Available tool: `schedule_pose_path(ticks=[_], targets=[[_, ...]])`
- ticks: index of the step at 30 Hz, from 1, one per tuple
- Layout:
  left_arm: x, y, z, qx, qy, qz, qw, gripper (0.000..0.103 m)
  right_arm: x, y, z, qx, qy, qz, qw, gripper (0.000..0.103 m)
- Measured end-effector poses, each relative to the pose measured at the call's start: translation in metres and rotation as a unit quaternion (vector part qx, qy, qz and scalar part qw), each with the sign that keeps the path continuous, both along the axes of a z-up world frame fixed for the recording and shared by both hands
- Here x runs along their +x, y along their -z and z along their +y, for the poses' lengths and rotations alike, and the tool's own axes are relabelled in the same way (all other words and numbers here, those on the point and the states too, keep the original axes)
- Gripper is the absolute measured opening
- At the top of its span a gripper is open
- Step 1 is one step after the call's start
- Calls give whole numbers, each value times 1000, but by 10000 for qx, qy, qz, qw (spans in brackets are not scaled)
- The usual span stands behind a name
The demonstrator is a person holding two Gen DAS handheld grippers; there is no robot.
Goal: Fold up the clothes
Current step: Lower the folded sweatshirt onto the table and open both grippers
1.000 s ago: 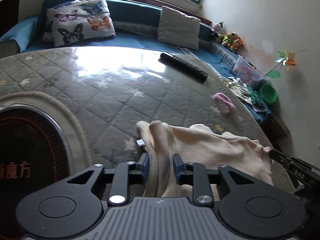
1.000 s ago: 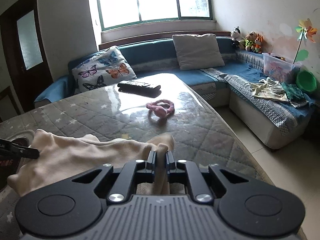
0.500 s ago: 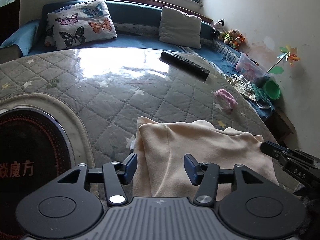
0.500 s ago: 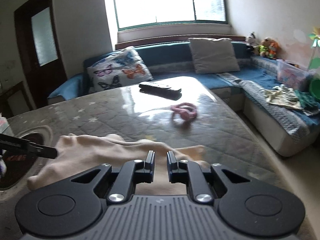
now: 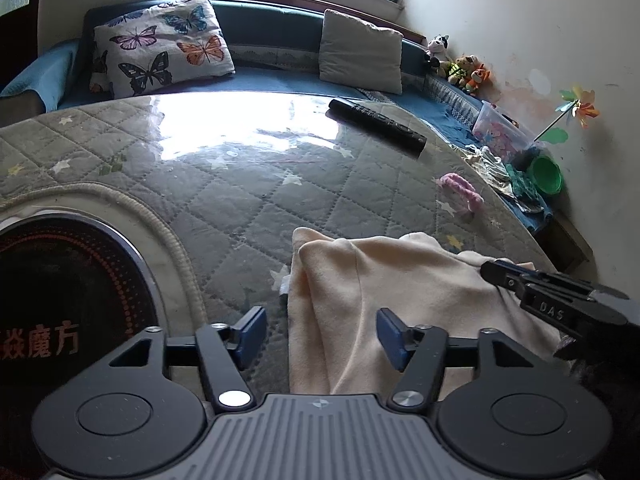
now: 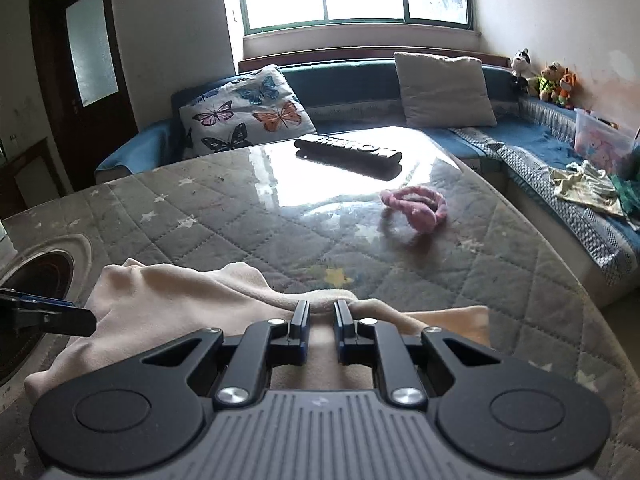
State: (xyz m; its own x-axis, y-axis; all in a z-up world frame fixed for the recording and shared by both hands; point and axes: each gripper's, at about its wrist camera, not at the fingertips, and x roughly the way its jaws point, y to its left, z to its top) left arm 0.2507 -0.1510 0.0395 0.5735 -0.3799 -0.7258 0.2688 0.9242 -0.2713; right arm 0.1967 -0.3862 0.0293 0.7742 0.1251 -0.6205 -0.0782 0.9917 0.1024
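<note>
Desk (image 5: 248, 200): quilted grey cover with stars under a glossy sheet; a round black burner (image 5: 60, 292) is set in at its left edge.

Sofa (image 6: 540, 148): blue, running along the desk's far and right edges, carrying a butterfly pillow (image 6: 248, 110) and a grey pillow (image 6: 444, 88).

Cloth (image 5: 400, 304): cream garment, lying rumpled on the desk at its near edge, between the burner and the right edge. A small white tag shows at its left border.

Left tool (image 5: 318, 334): fingers spread wide, holding nothing; it sits over the left part of the cloth, the right finger above the fabric, the left finger above bare cover.

Right tool (image 6: 322, 320): fingers set narrow with a small gap between them, over the right part of the cloth. Whether fabric is pinched cannot be told; the tips lie at a raised fold.

Remote (image 6: 348, 154): black, lying flat near the far edge.

Headband (image 6: 414, 208): pink, lying towards the right edge, apart from the cloth.
</note>
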Motion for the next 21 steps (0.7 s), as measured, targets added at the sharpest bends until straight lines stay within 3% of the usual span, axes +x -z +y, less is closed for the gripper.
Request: schedule_pose_path(ticks=[5,7,9,12,17,21], targets=[[-18,-5,2,-5,85,-109,9999,79,-18,-13,4,-7,-49,-89,9999,17],[-27,-7,1,54,129,-176,9997,83,-28,-16,6,18,-66,-99,9999,30],[-36,-7,0,98,175,-228,9995,87,-39,-17,9,5,-87,-108,9999,31],[-47,-7,0,114,233,-275,9993,92,-54,-16,13,-57,-91,-96,9999,45],[-64,-8,2,144,232,-422,9987,103,-78,-13,21,-128,-138,-83,9998,54],[-76,-8,3,181,273,-518,9981,103,-94,-11,26,-89,-104,-62,9999,66]])
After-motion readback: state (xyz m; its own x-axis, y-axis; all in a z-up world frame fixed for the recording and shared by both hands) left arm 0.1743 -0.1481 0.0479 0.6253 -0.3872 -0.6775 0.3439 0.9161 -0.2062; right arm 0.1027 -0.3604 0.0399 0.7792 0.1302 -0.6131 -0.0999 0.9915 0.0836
